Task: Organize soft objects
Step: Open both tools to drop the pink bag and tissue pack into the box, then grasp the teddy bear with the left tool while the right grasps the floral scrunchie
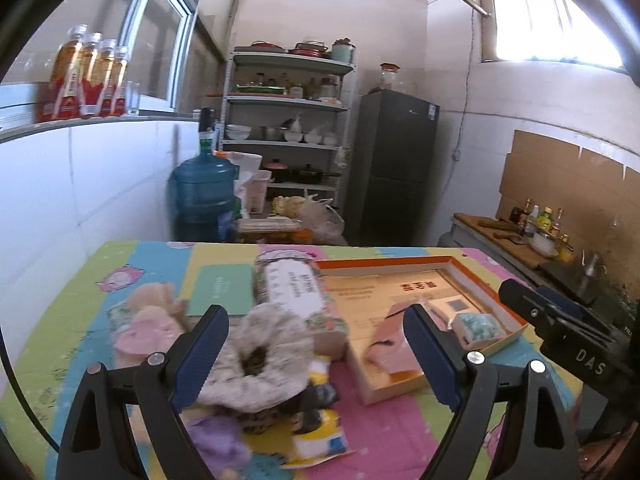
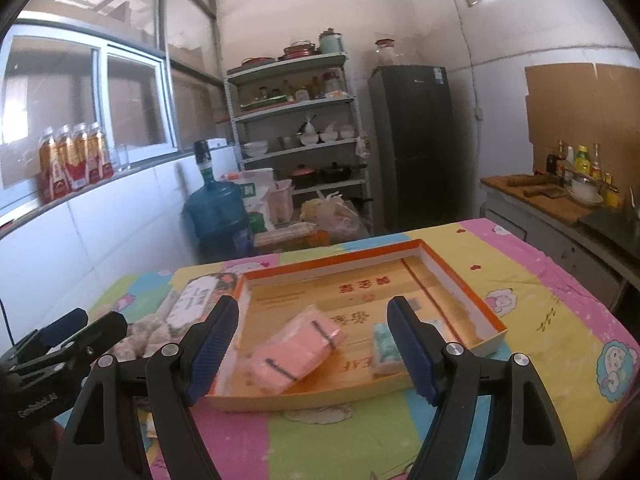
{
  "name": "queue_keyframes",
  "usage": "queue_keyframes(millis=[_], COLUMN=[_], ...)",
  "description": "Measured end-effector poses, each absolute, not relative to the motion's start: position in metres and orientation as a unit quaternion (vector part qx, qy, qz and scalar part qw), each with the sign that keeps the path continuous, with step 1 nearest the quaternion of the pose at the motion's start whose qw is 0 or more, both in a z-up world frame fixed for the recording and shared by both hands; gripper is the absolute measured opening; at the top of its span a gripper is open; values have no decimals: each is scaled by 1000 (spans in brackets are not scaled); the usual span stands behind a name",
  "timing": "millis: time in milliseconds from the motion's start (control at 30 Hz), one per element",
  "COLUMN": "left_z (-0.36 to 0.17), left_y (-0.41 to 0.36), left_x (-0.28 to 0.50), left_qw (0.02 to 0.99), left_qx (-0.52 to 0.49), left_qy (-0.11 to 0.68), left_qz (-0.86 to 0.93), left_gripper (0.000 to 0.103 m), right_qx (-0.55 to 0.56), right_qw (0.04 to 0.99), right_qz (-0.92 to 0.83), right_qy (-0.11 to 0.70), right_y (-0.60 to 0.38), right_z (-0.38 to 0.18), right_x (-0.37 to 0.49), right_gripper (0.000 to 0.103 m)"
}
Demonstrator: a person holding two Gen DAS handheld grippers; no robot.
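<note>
My left gripper (image 1: 316, 354) is open above a pile of soft things: a fluffy beige slipper (image 1: 264, 356), a floral packet (image 1: 298, 292), a pink plush toy (image 1: 148, 320), a purple soft item (image 1: 218, 440) and a yellow packet (image 1: 320, 436). An orange-rimmed box lid (image 1: 480, 280) lies to the right. It holds a pink packet (image 2: 298, 348) and a small teal packet (image 2: 384, 346). My right gripper (image 2: 312, 350) is open and empty just above the pink packet. The left gripper also shows at the left edge of the right wrist view (image 2: 64, 340).
The table wears a colourful cartoon cloth (image 2: 560, 320). Behind it stand a blue water jug (image 1: 204, 196), a metal shelf with dishes (image 1: 288, 120) and a dark fridge (image 1: 394, 168). A kitchen counter (image 2: 560, 200) with bottles runs along the right wall.
</note>
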State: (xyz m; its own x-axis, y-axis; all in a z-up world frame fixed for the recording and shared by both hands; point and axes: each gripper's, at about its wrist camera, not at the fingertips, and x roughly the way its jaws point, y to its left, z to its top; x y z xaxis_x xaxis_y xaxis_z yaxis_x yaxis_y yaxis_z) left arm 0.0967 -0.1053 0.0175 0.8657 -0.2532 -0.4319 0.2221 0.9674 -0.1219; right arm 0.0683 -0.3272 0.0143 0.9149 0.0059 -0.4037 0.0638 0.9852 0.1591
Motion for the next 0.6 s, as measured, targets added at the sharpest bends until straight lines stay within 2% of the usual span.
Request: queue_keyframes(millis=[600], left_z=[19], left_y=[-47], left_x=[59], left_qw=[971], left_qx=[-36], left_qy=[214], left_qz=[-101], left_gripper=[89], right_qx=[58], right_qw=[979], right_qz=[7], right_qy=[197], right_y=[-261], right_z=[26], right_x=[35], right_gripper=[78])
